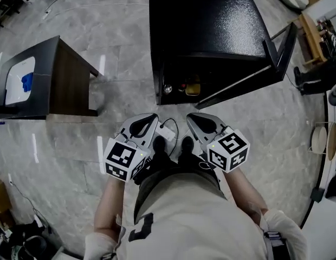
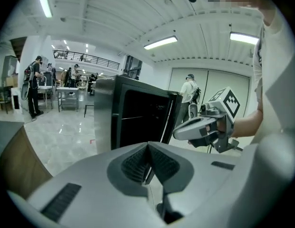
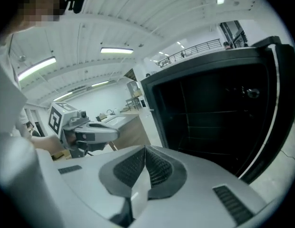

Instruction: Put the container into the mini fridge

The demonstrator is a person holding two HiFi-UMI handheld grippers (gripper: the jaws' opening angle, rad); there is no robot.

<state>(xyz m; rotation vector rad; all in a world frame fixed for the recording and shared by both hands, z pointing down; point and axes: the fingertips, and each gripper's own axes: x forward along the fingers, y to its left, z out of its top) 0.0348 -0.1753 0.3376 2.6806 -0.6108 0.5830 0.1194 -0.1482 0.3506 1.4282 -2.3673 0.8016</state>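
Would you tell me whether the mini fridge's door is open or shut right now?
Open: the mini fridge's door stands swung out to the right, exposing dark shelves inside.

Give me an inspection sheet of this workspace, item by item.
Surface: grey marble floor; dark side table at left.
Job's things: mini fridge, door open, small items inside; white tray holding something blue on the side table.
Clutter: gear along the right edge.
Grippers: left gripper and right gripper shut, empty, side by side before the fridge.
Cables: white cable on the floor by the shoes.
Surroundings: people standing beyond.
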